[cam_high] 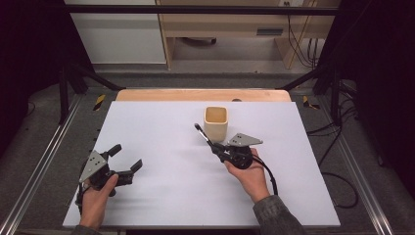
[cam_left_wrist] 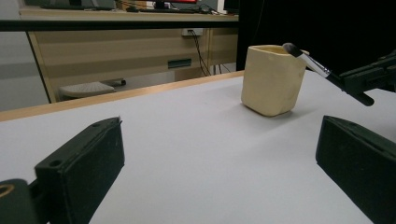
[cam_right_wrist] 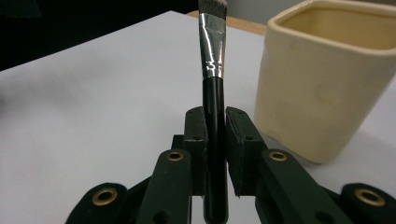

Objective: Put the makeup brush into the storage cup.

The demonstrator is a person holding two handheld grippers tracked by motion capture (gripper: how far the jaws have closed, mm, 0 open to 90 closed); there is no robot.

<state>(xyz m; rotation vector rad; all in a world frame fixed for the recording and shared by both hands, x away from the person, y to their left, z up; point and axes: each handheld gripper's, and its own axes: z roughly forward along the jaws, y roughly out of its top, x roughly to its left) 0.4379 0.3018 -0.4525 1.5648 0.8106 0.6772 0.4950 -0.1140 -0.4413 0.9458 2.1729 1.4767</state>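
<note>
A cream square cup (cam_high: 216, 123) stands upright on the white table (cam_high: 161, 147), past its middle. My right gripper (cam_high: 216, 146) is shut on a brush (cam_high: 203, 135) with a black handle and silver ferrule. The brush (cam_right_wrist: 212, 70) points away from the jaws, its bristle tip just left of the cup (cam_right_wrist: 327, 79) and level with the rim. From the left gripper view, the brush (cam_left_wrist: 310, 63) tip sits by the cup's (cam_left_wrist: 271, 79) rim. My left gripper (cam_high: 128, 159) rests at the front left of the table, open, with nothing between its fingers (cam_left_wrist: 84, 163).
A wooden strip (cam_high: 203, 95) runs along the table's far edge. Black frame bars (cam_high: 195, 10) and cables (cam_high: 337, 147) surround the table. A wooden desk (cam_high: 235, 29) stands on the floor beyond.
</note>
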